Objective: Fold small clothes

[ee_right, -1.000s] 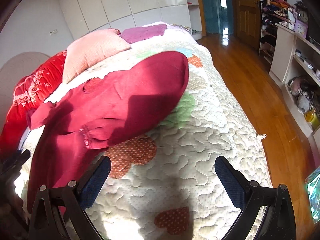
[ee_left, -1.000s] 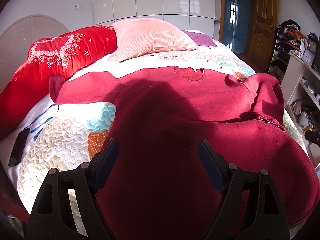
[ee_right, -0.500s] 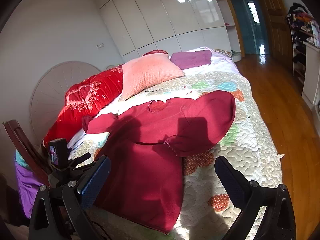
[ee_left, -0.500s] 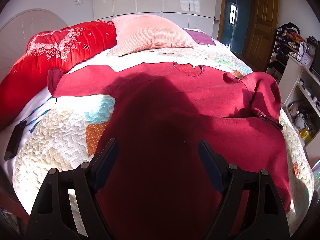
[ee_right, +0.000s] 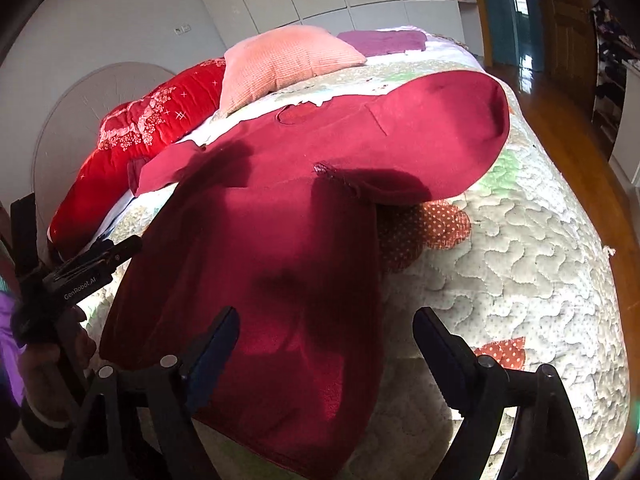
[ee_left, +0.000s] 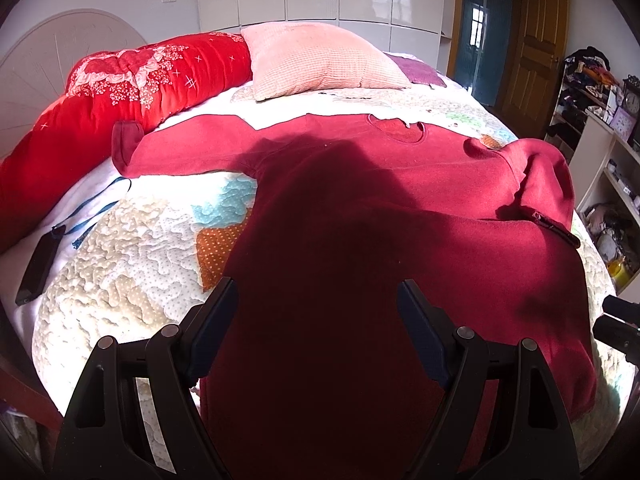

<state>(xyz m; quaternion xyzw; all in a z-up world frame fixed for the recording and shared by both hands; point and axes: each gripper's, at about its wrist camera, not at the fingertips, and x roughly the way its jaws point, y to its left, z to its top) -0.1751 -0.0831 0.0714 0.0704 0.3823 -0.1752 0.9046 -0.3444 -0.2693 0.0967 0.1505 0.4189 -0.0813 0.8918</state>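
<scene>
A dark red long-sleeved sweater (ee_left: 360, 216) lies face up on the quilted bed (ee_left: 132, 280), neck toward the pillows. Its left sleeve (ee_left: 180, 148) stretches out flat; its right sleeve (ee_left: 548, 184) is folded in over the body, the cuff resting on the chest. My left gripper (ee_left: 316, 312) is open and empty, above the sweater's lower body. My right gripper (ee_right: 326, 340) is open and empty, above the sweater's lower right side (ee_right: 280, 260). The folded sleeve (ee_right: 432, 136) shows beyond it. The left gripper's body (ee_right: 80, 268) shows at the left edge.
A red bolster (ee_left: 120, 92) and a pink pillow (ee_left: 320, 60) lie at the head of the bed. A black phone with a blue cord (ee_left: 38, 264) lies at the bed's left edge. Shelves (ee_left: 608, 160) and wooden floor (ee_right: 580, 128) are on the right.
My right gripper pulled back and up, then came down nearer over the sweater's lower right side. My left gripper drew back slightly. The sweater has not moved.
</scene>
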